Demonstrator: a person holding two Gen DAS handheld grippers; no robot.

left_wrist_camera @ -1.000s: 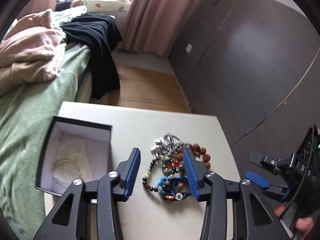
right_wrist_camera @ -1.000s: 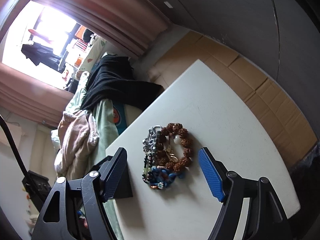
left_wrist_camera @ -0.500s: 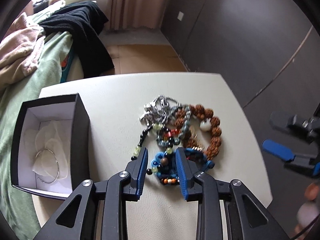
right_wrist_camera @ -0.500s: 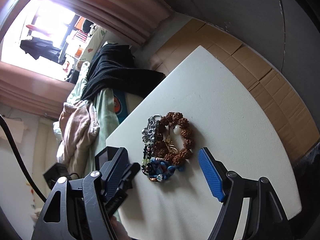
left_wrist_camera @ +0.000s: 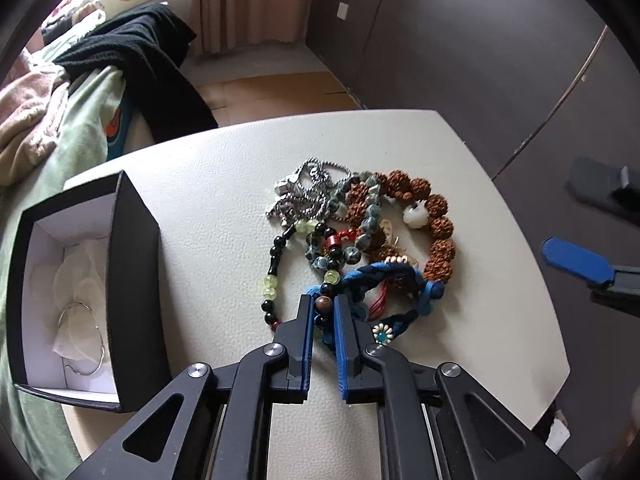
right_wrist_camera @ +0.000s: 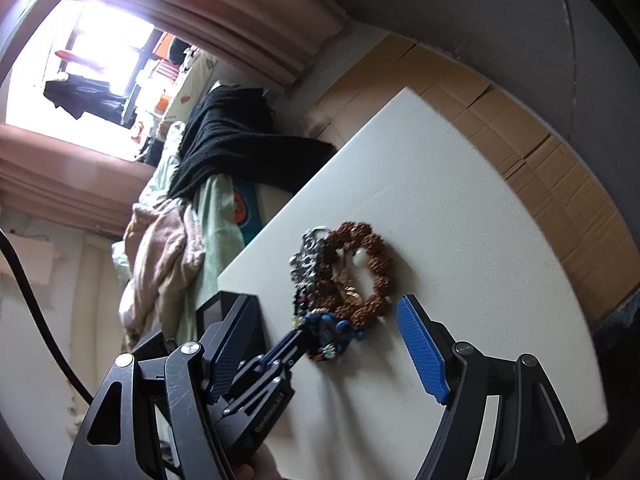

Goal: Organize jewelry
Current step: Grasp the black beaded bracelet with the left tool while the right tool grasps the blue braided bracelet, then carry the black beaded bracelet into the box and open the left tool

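Note:
A tangled pile of jewelry lies on the white table point(left_wrist_camera: 208, 184): a brown seed-bead bracelet point(left_wrist_camera: 438, 224), a silver chain point(left_wrist_camera: 304, 196), a black and green bead strand point(left_wrist_camera: 272, 268) and a blue braided bracelet point(left_wrist_camera: 384, 280). My left gripper point(left_wrist_camera: 323, 308) is shut on the near end of the blue braided bracelet, at a brown bead. A black box point(left_wrist_camera: 132, 264) with a white lining and a thin silver bangle point(left_wrist_camera: 84, 336) stands at the left. My right gripper point(right_wrist_camera: 328, 332) is open above the table near the pile point(right_wrist_camera: 344, 276); it also shows in the left wrist view point(left_wrist_camera: 592, 232).
A bed with a green sheet point(left_wrist_camera: 76, 128), a pink blanket point(left_wrist_camera: 24, 112) and black clothing point(left_wrist_camera: 148, 60) adjoins the table's left side. Dark cabinet doors point(left_wrist_camera: 480, 48) stand at the right. Cardboard covers the floor point(right_wrist_camera: 540, 152) beyond the table.
My left gripper has moved forward and down onto the pile and closed from wide open onto the blue braided bracelet. My right gripper has stayed open and nearly still.

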